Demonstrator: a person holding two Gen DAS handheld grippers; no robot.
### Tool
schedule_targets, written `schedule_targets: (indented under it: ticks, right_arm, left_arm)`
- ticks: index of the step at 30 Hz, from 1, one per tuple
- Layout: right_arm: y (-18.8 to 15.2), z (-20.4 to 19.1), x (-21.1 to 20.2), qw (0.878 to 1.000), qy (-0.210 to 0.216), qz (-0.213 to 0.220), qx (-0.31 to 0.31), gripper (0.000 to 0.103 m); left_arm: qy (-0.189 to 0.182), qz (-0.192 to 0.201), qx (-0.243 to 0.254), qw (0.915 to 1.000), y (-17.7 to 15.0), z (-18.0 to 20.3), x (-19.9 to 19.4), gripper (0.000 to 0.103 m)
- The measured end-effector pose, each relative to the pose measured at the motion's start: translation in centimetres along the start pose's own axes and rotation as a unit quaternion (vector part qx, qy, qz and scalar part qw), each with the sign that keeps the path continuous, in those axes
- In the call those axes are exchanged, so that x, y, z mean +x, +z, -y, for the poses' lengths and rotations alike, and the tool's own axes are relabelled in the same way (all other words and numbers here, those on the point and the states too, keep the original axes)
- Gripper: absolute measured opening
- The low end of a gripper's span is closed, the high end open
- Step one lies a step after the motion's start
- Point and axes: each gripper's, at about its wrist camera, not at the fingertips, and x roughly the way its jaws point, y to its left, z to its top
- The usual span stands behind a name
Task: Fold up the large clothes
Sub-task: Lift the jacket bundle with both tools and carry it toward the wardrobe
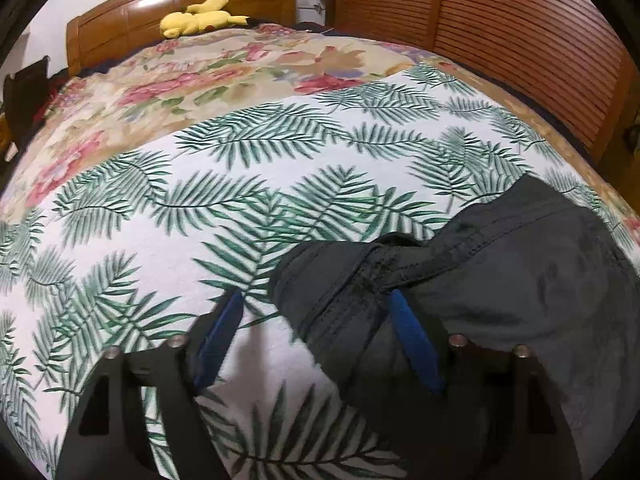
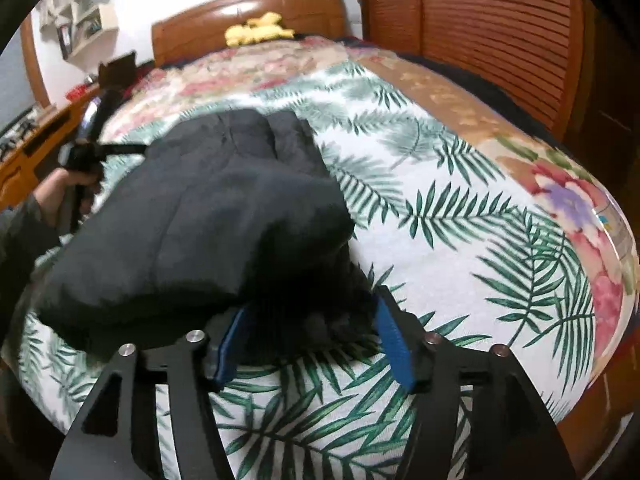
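A dark grey garment [image 1: 500,280] lies bunched on a white sheet printed with green palm leaves [image 1: 240,184]. In the left wrist view my left gripper [image 1: 316,300] is open; the garment's stitched edge lies between its blue pads [image 1: 412,336], over the right one. In the right wrist view the garment [image 2: 208,220] is a folded dark heap, and my right gripper [image 2: 312,308] is open with the heap's near corner between its blue fingers [image 2: 394,344]. The left gripper [image 2: 86,156] shows at the heap's far left, held in a hand.
The palm sheet covers a bed with a floral cover [image 1: 168,80]. A wooden headboard [image 1: 180,4] and a yellow plush toy [image 1: 200,18] are at the far end. A slatted wooden wardrobe [image 1: 500,32] stands on the right. A desk and shelves [image 2: 48,120] are on the left.
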Motion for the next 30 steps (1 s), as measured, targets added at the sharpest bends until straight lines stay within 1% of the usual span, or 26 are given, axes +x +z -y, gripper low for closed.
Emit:
schedule_targets:
  ticks: [1,2,3,4,5,6,7,8,10,12,14,16,17,19,20,22,26,30]
  right_arm:
    - [0.1,0.1,0.4,1.0,0.005,-0.007,0.005,0.063]
    - [0.2,0.3,1.0,1.0,0.017,-0.014,0.017,0.063]
    - [0.2,0.4,1.2,0.999,0.027,-0.013,0.025,0.063]
    - [0.3,0.5,1.4,0.999,0.04,-0.014,0.03,0.06]
    - [0.3,0.4,1.6,0.998,0.059,-0.017,0.028,0.044]
    - [0.3,0.2,1.6,0.997,0.072,-0.018,0.025,0.024]
    - [0.4,-0.2,1.6,0.996,0.084,-0.018,0.014,0.015]
    - [0.5,-0.6,1.4,0.997,0.081,-0.014,0.001,0.011]
    - [0.6,-1.0,0.6,0.996,0.083,0.013,-0.02,0.008]
    - [1.1,0.0,-0.6,0.995,0.094,0.045,-0.006,0.006]
    - [1.7,1.0,-1.8,0.992,0.104,0.065,0.001,0.006]
    - [2.2,1.6,-3.0,0.991,0.104,0.083,-0.008,0.005]
    - [2.5,1.9,-3.7,0.99,0.101,0.095,-0.011,0.005]
    - [3.3,2.5,-4.6,0.989,0.096,0.109,-0.018,0.005]
    - [3.8,3.1,-5.1,0.988,0.088,0.121,-0.021,0.005]
    - [4.9,4.8,-6.5,0.986,0.078,0.145,-0.016,0.005]
    - [6.2,8.5,-9.5,0.982,0.046,0.181,-0.022,0.005]
    - [6.2,13.5,-12.8,0.979,-0.006,0.205,-0.017,0.005]
  left_arm:
    - [-0.016,-0.004,-0.01,0.9998,0.1,-0.1,0.0,0.056]
    - [-0.018,-0.005,-0.016,0.9997,0.2,-0.1,0.0,0.053]
    - [-0.02,-0.006,-0.015,0.9997,0.3,0.1,-0.1,0.044]
    - [-0.022,-0.007,-0.014,0.9996,0.4,0.3,-0.3,0.03]
    - [-0.021,-0.005,-0.016,0.9996,0.5,0.5,-0.6,0.026]
    - [-0.017,-0.003,-0.015,0.9997,0.7,1.0,-1.1,0.017]
    - [-0.014,0.001,-0.012,0.9998,0.8,1.3,-1.5,0.013]
    - [-0.004,0.008,-0.007,0.9999,1.0,1.8,-2.1,0.012]
    - [0.015,0.024,0.004,0.9996,1.4,2.9,-3.4,0.01]
    - [0.032,0.05,0.016,0.9981,2.0,4.5,-5.6,0.009]
    - [0.04,0.068,0.026,0.9965,2.5,6.0,-7.3,0.008]
    - [0.044,0.083,0.038,0.9949,3.1,7.8,-8.8,0.008]
    - [0.042,0.092,0.043,0.9939,3.6,9.2,-9.8,0.008]
    - [0.029,0.11,0.037,0.9928,4.5,11.4,-11.4,0.008]
    - [0.029,0.115,0.039,0.9922,4.8,12.5,-11.8,0.008]
    - [0.034,0.126,0.059,0.9897,5.6,16.1,-12.4,0.008]
    - [0.012,0.137,0.074,0.9878,7.2,22.1,-12.5,0.008]
    - [-0.022,0.141,0.096,0.9851,8.9,28.3,-12.1,0.008]
